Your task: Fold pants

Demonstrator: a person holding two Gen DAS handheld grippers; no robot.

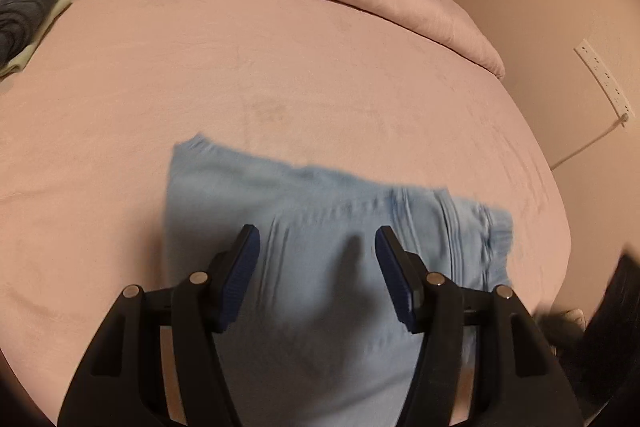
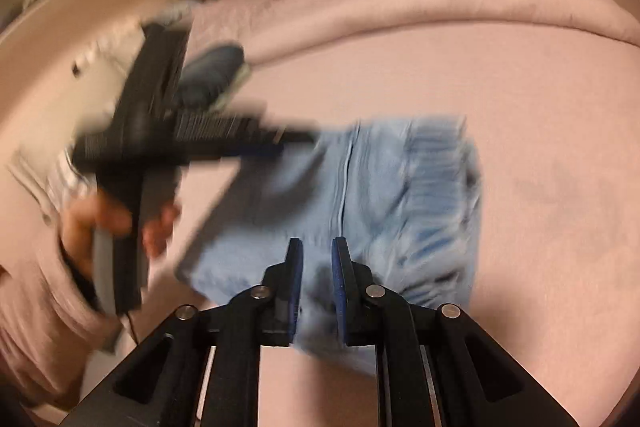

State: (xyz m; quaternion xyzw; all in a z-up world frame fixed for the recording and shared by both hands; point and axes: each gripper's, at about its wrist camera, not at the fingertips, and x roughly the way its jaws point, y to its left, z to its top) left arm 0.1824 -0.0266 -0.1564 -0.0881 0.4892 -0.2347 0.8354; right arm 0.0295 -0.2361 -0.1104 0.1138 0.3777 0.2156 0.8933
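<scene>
The light blue pants (image 1: 320, 247) lie folded into a rough rectangle on the pink bed (image 1: 280, 67). The left gripper (image 1: 318, 247) hangs above them, its jaws apart and empty. The right gripper (image 2: 317, 259) has its jaws drawn narrow over the near edge; whether they pinch cloth, I cannot tell.

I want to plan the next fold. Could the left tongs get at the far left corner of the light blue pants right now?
Probably yes. The left tongs stand open and empty over the pants, and only bare pink bedsheet surrounds that corner. Nothing blocks the way.
</scene>
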